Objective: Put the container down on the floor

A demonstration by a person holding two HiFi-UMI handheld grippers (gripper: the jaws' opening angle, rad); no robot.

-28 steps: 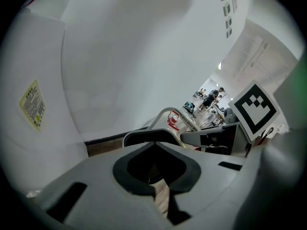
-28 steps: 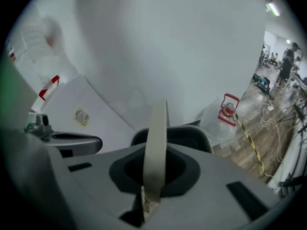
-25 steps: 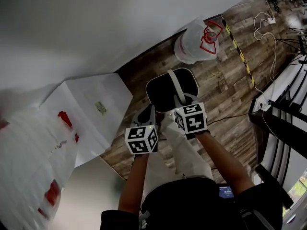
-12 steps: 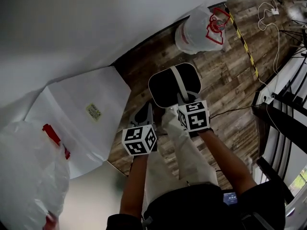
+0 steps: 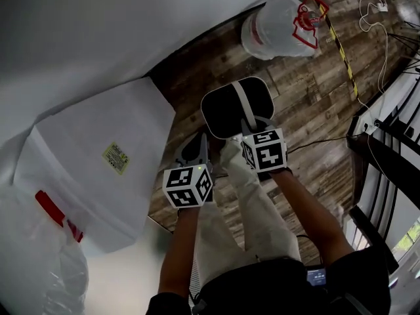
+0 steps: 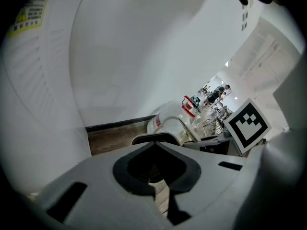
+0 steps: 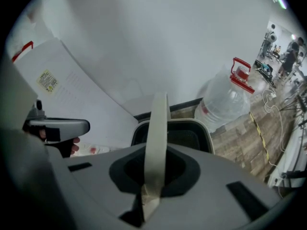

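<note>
Only the right gripper view shows the grip: the right gripper has its jaws pinched tight on the pale handle of the black container, whose dark inside shows no contents. The left gripper has its jaws together on nothing. The head view alone sets the container over the wood floor — touching or not, unclear — with a clear water jug at 1 o'clock and a white box at 8 o'clock. The box's yellow label is too small to read.

Dim, underexposed head view, container nearly black, gripper views fisheye-warped, dark vignetted corners
</note>
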